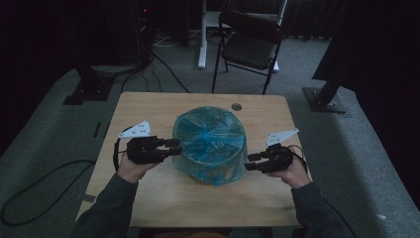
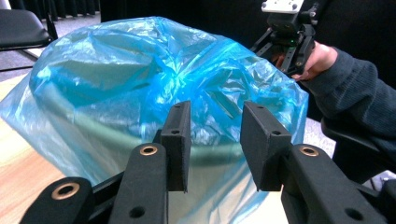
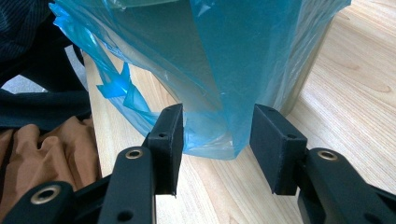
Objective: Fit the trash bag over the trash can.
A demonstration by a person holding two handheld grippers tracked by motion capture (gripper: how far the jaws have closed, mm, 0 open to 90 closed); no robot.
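Two tongs flank the blue bag-covered bin [image 1: 210, 144] at frame centre on the tabletop [image 1: 148, 198]: left tongs [image 1: 174, 146] half-open just beside its upper left side, right tongs [image 1: 250, 161] half-open around loose film at its lower right.

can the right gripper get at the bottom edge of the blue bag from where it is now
Probably yes: the right gripper sits low by the table with jaws open, and the blue bag hem hangs right between them, nothing in the way.
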